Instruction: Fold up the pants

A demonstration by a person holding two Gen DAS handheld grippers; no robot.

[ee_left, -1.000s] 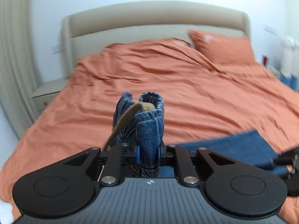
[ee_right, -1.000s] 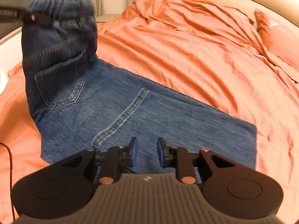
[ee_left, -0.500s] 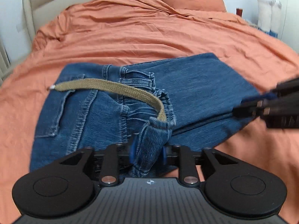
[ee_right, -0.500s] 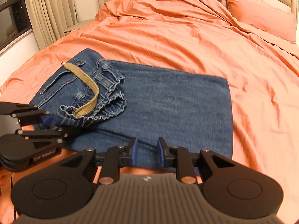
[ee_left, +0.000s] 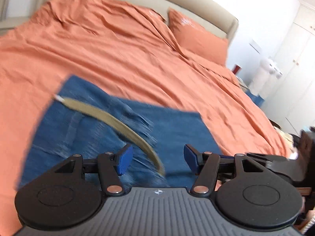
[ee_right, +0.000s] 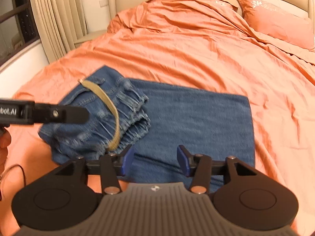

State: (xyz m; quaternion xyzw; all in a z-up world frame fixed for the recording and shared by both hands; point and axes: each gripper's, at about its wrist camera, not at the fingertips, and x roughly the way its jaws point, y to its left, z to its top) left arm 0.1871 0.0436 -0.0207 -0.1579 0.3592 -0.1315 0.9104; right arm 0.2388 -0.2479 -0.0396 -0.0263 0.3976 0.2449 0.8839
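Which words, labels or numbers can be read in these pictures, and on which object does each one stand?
"bot.AI": white letters on the side of the left gripper, cut off at the picture's edge, so the beginning is missing.
White embroidery on the orange pillow: too small and blurred to read.
Round emblem on the right gripper: a symbol, no letters.

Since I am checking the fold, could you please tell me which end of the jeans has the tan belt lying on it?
The bunched waistband end, on the left; the tan belt curves across it. The flat end is bare.
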